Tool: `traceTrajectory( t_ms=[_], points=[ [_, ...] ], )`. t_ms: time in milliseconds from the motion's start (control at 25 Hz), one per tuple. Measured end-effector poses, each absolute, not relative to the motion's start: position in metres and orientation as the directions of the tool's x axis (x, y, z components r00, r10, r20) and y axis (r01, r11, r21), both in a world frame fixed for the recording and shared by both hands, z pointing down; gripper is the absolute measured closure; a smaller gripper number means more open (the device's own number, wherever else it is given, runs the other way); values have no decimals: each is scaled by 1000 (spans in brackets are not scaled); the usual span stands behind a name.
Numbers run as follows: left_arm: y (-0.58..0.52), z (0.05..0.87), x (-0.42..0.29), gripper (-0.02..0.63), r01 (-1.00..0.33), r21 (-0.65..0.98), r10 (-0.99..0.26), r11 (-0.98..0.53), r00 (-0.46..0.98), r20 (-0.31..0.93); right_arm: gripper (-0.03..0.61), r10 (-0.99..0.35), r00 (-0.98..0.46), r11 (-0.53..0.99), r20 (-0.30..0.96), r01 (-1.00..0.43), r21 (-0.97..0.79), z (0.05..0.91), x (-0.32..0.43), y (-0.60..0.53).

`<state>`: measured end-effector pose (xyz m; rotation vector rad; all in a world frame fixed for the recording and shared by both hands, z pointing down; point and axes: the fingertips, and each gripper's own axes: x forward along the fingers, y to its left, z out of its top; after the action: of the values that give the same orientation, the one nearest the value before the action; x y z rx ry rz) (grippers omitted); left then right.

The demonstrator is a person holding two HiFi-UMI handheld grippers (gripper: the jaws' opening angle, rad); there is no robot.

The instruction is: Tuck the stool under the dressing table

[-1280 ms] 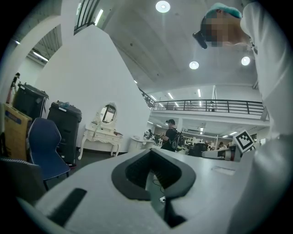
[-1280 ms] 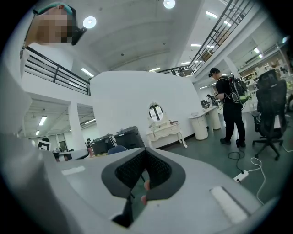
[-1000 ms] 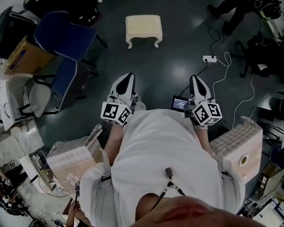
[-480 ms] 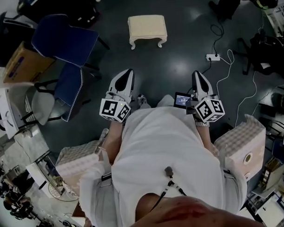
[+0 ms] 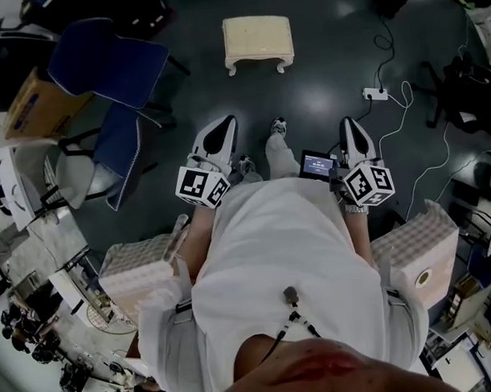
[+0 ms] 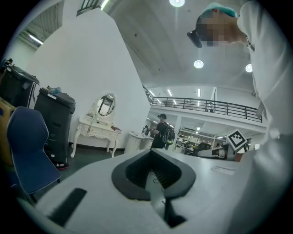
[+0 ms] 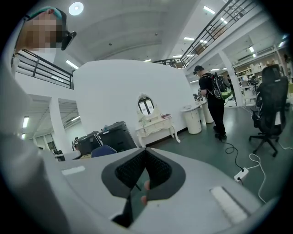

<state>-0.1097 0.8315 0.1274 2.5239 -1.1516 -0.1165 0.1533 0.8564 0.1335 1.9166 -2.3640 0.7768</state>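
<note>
The cream stool (image 5: 258, 40) stands alone on the dark floor, well ahead of both grippers. The white dressing table (image 6: 97, 129) with its oval mirror stands against the far white wall, and the right gripper view shows the dressing table (image 7: 156, 124) too. My left gripper (image 5: 219, 136) and right gripper (image 5: 350, 133) are held side by side in front of the person's body, shut and empty. The left gripper (image 6: 153, 160) points level and the right gripper (image 7: 144, 164) slightly downward. The stool is hidden in both gripper views.
Blue chairs (image 5: 108, 63) and a cardboard box (image 5: 33, 100) crowd the left. A power strip (image 5: 376, 92) with a white cable lies on the floor at right. Black bins (image 6: 56, 119) stand left of the dressing table. A person with a backpack (image 7: 212, 98) stands near a round white bin.
The person has stepped forward: the chairs and padded boxes slid back in the head view, and a foot now shows between the grippers. Both grippers stayed shut.
</note>
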Motion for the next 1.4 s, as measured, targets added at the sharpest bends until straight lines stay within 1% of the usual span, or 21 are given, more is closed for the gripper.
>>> traceTrajectory(
  t_ms=[280, 480, 640, 840, 960, 1240, 1400],
  points=[
    [762, 123, -90, 607, -770, 336, -792, -542, 602, 101, 571, -908, -316, 211, 275, -912, -351, 135, 197, 765],
    [713, 110, -64, 607, -805, 331, -832, -492, 546, 93, 571, -888, -374, 274, 267, -897, -346, 133, 227, 701],
    [688, 106, -61, 607, -846, 295, -866, -445, 490, 101, 571, -855, -438, 339, 277, -877, -341, 143, 236, 654],
    [665, 113, -55, 607, -875, 302, -897, -379, 427, 111, 571, -834, -485, 396, 264, -859, -325, 141, 262, 600],
    [651, 121, -54, 606, -879, 303, -897, -368, 421, 131, 571, -834, -493, 405, 247, -852, -334, 140, 267, 578],
    [601, 135, -62, 607, -869, 308, -884, -389, 446, 143, 571, -821, -497, 414, 282, -857, -306, 160, 257, 535],
    [560, 154, -65, 607, -848, 335, -861, -411, 482, 165, 571, -836, -465, 373, 293, -872, -318, 162, 265, 503]
  ],
)
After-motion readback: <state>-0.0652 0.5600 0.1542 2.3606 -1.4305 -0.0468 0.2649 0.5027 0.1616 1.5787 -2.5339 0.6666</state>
